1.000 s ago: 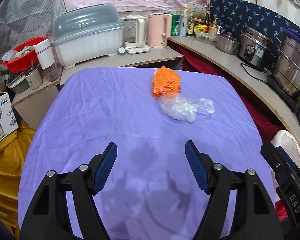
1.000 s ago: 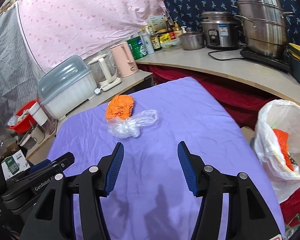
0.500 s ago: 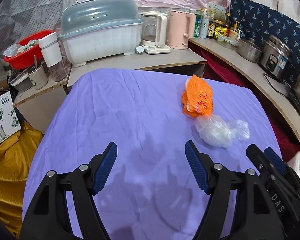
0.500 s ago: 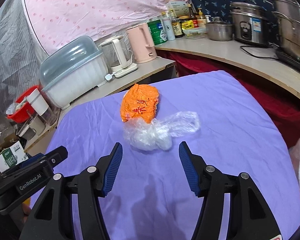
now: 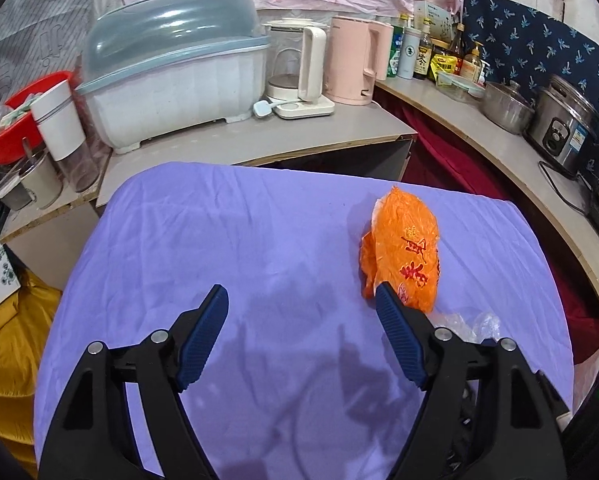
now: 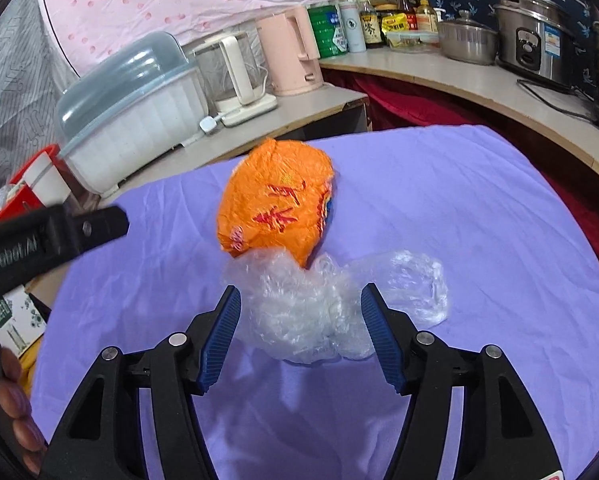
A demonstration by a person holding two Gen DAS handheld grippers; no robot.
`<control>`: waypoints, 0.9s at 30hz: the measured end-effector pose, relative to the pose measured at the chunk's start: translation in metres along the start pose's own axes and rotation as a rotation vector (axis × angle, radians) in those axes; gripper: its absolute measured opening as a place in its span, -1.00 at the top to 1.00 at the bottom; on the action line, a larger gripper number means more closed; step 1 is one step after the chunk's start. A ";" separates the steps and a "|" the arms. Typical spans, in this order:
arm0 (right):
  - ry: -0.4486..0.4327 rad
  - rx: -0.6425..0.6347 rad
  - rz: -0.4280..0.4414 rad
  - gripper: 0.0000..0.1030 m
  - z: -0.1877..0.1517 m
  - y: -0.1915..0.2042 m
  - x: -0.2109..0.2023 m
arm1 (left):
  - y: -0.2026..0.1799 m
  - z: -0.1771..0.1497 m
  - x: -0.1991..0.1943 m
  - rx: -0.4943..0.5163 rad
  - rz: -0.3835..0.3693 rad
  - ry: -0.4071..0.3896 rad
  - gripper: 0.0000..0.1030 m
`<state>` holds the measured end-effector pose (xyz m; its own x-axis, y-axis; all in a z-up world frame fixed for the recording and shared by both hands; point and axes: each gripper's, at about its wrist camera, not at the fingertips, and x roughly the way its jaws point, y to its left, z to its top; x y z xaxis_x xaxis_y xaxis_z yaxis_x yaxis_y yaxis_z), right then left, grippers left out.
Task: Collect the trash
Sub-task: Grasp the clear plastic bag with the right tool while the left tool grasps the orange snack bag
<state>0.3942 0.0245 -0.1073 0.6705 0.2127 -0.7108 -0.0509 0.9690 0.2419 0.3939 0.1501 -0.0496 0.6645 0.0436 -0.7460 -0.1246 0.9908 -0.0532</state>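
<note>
right hand-held gripper [image 6: 299, 300] spread around clear plastic bag [image 6: 319, 312], left hand-held gripper [image 5: 301, 300] just widened, empty

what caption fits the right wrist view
Open right gripper straddling crumpled clear plastic beside an orange wrapper.

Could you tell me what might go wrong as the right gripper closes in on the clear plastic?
The right gripper is open around the crumpled clear plastic bag, which touches the orange wrapper; closing could drag or nudge the wrapper. The bag's loose tail lies outside the fingers and might snag the purple cloth.
</note>
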 end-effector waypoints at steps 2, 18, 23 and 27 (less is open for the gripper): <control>0.011 0.010 -0.001 0.07 -0.003 -0.006 0.004 | -0.007 0.003 0.010 0.008 -0.010 0.009 -0.40; -0.063 0.161 -0.033 0.78 0.007 -0.075 -0.022 | -0.067 -0.001 0.077 0.069 -0.079 0.092 -0.40; -0.070 0.175 -0.031 0.78 0.006 -0.084 -0.022 | -0.081 -0.003 0.094 0.088 -0.084 0.115 -0.03; -0.073 0.183 -0.024 0.78 0.006 -0.086 -0.024 | -0.087 -0.006 0.090 0.101 -0.086 0.096 0.19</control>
<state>0.3867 -0.0652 -0.1068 0.7222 0.1735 -0.6696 0.0964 0.9333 0.3459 0.4603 0.0671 -0.1163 0.5954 -0.0497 -0.8019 0.0075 0.9984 -0.0563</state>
